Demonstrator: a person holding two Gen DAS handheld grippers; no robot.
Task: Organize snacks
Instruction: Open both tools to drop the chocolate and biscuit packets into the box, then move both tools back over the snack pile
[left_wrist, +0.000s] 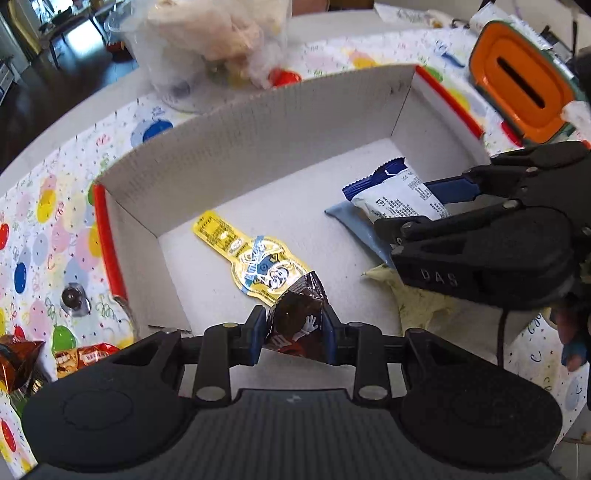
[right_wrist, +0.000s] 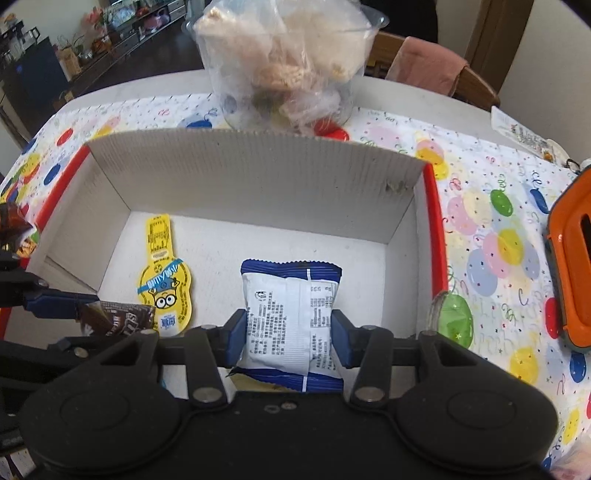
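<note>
My left gripper (left_wrist: 295, 332) is shut on a small brown candy packet (left_wrist: 299, 321), held low over the near left part of a white cardboard box (left_wrist: 229, 147) with red edges. My right gripper (right_wrist: 289, 325) is shut on a blue-and-white snack packet (right_wrist: 291, 310) over the box's right side. A yellow cartoon-printed snack (left_wrist: 255, 258) lies flat on the box floor between them. From the right wrist view the left gripper (right_wrist: 79, 308) shows at the left with the brown packet (right_wrist: 118, 317) beside the yellow snack (right_wrist: 164, 280). A pale blue packet (left_wrist: 351, 221) and a pale yellow one (left_wrist: 417, 299) lie under the right gripper (left_wrist: 413, 206).
The box stands on a balloon-print tablecloth (right_wrist: 480, 229). Behind it is a clear container of bagged snacks (right_wrist: 288, 62). An orange-lidded box (left_wrist: 524, 81) sits at the right. Loose wrapped snacks (left_wrist: 85, 356) lie left of the box. A chair with a pink cloth (right_wrist: 428, 66) is behind the table.
</note>
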